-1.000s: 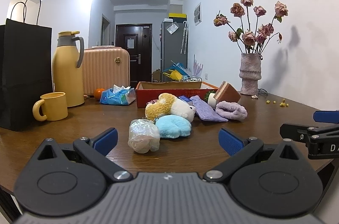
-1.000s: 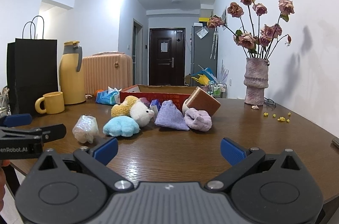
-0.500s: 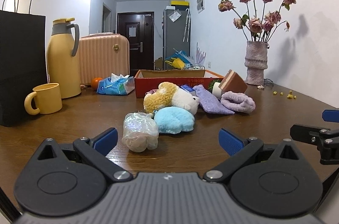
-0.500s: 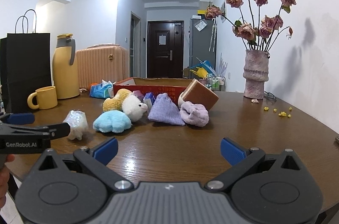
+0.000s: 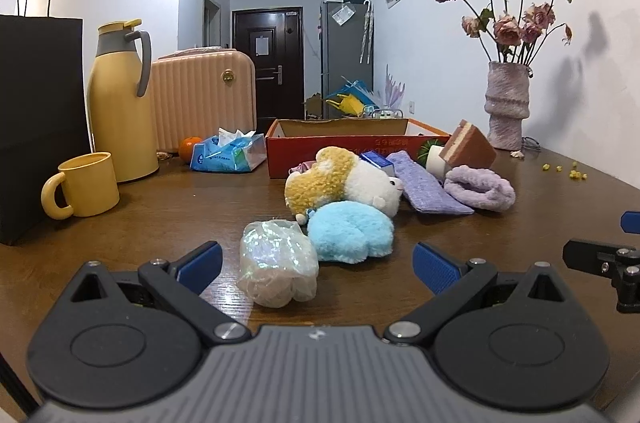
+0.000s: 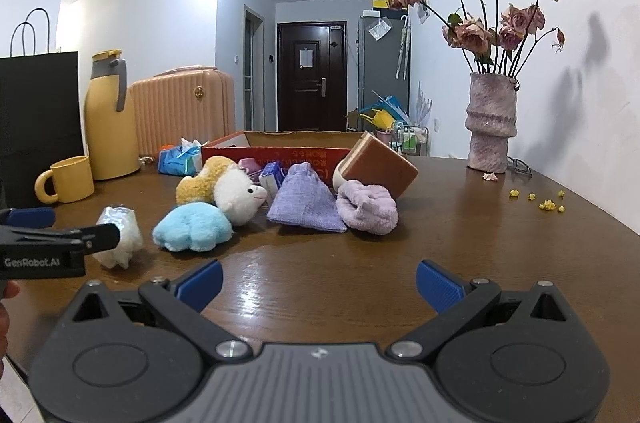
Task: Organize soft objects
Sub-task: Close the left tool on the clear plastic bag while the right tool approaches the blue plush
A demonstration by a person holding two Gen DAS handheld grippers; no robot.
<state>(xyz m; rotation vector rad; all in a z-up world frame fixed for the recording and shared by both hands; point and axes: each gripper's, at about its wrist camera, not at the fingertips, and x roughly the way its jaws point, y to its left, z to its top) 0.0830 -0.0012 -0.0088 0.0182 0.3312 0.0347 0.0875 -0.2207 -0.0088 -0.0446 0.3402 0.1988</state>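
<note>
Likely the first snag is the wrapped bundle (image 5: 279, 262): its plastic skin looks slick, so the pads could slide off or catch only film and drop it; a push from one finger could also shove it into the blue plush (image 5: 351, 234), which touches it, and drag the heap; the red box (image 5: 344, 142) sits behind the pile, so a carry over the sheep toy (image 5: 347, 183) risks knocking things.

Left gripper (image 5: 317, 267) wide open, holding nothing; bundle lies just ahead, nearer the left finger than centre, not yet between the pads.

Right gripper (image 6: 319, 280) also spread wide, empty, over bare table (image 6: 480, 243); purple pouch (image 6: 305, 201) and lilac cloth (image 6: 368, 207) lie well ahead of it.
</note>
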